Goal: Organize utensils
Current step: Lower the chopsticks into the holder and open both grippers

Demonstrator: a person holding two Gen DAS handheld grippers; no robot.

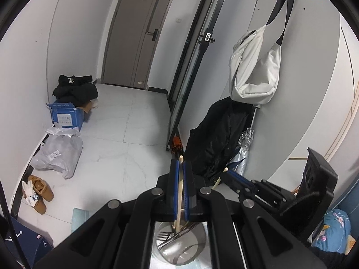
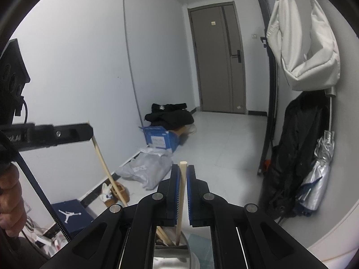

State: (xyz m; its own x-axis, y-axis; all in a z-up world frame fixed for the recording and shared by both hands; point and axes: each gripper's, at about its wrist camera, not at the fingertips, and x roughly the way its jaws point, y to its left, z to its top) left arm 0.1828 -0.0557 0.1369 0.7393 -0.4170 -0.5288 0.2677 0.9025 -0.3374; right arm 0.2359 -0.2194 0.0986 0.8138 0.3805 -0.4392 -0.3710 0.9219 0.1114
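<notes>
Left tool gripping chopstick, steel holder below

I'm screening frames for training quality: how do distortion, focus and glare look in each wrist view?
Left wrist: strong fisheye bending of the door and walls, black vignette corners, sharp overall, reflections on the steel container. Right wrist: same curvature, sharp, though the container rim is soft; the left gripper looks slightly blurred.

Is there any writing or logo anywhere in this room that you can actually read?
No words are legible.
Dark blue shoebox: a white jumping-figure logo, no text.
Blue cardboard box: a white label, print too blurred to read.
Grey plastic mailing bag: a shipping label, too small.
Grey door: a small tan sticker, unreadable.
</notes>
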